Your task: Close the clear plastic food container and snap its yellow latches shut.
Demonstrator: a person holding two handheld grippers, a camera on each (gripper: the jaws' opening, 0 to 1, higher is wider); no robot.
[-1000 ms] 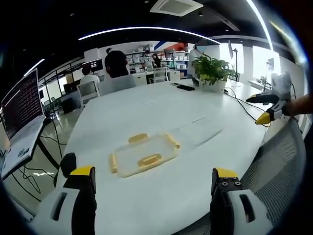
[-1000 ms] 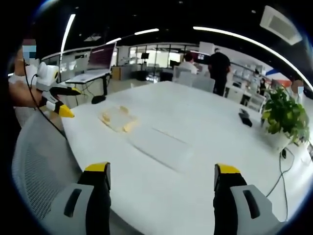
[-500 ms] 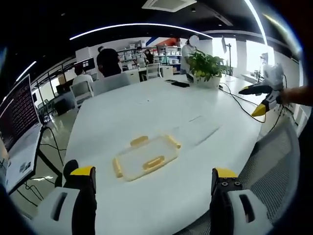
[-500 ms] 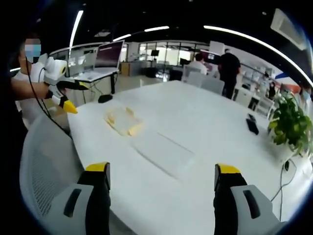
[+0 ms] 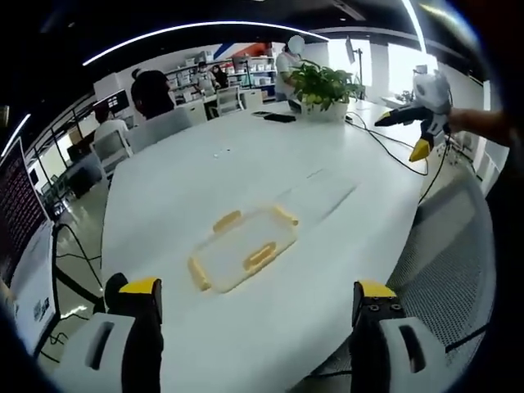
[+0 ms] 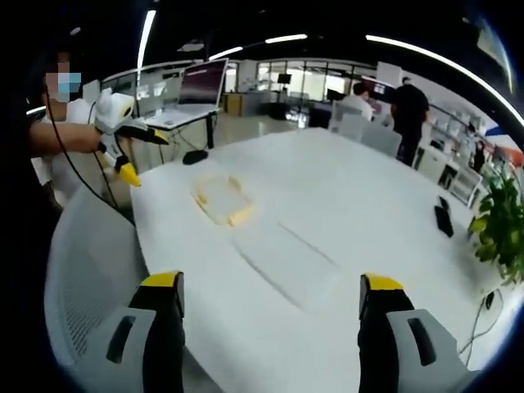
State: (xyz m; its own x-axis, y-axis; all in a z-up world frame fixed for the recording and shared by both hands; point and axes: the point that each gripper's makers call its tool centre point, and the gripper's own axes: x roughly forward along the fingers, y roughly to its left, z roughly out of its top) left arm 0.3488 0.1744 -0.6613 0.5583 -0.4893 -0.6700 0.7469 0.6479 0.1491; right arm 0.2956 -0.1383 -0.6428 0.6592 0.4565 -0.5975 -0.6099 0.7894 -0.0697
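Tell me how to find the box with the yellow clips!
Look at the big white table. The clear plastic food container lies flat on it near the person's edge, well away from the potted plant at the far end. It is see-through with yellow latches on its sides, the only yellow-edged thing lying on the table, unlike the dark phone near the plant.

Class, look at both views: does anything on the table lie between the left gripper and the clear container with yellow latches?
Nothing visible does. Bare white table lies between the open left gripper and the container. The plant and cables stand far beyond it.
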